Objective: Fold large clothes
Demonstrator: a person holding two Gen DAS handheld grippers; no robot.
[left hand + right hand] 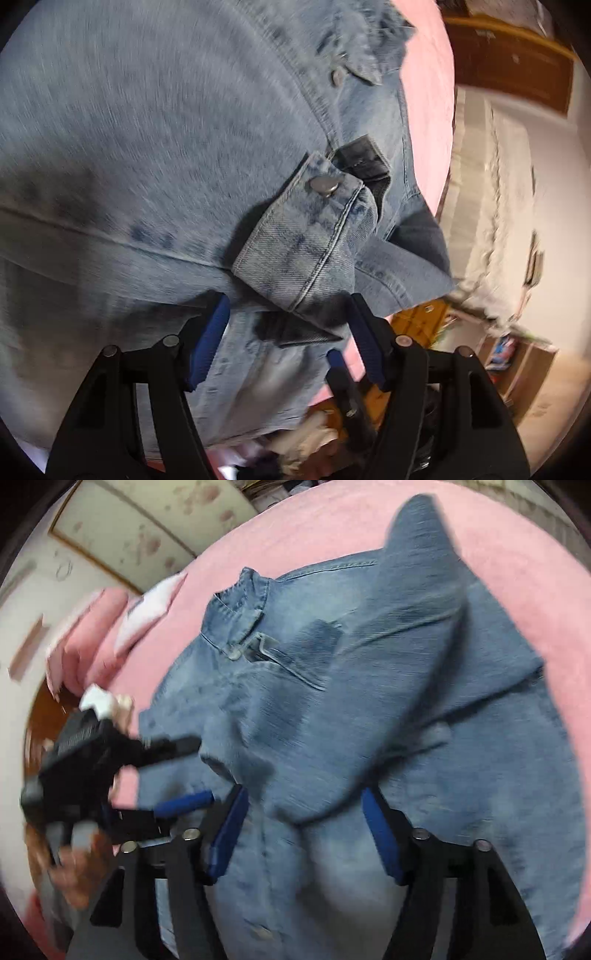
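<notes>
Denim jacket (369, 709) half-folded on the bed (314, 535), sleeve cuff (310, 236) at 3 o'clock, both my hand-held grippers (288, 332) (303, 823) gaping, empty (body fold left).

Legible text, labels, brands, numbers, signs: none. The denim jacket (184, 147) carries a dark patch at its waistband (364, 157), with nothing readable on it; both views are motion-blurred, and background items show no decipherable lettering.
</notes>
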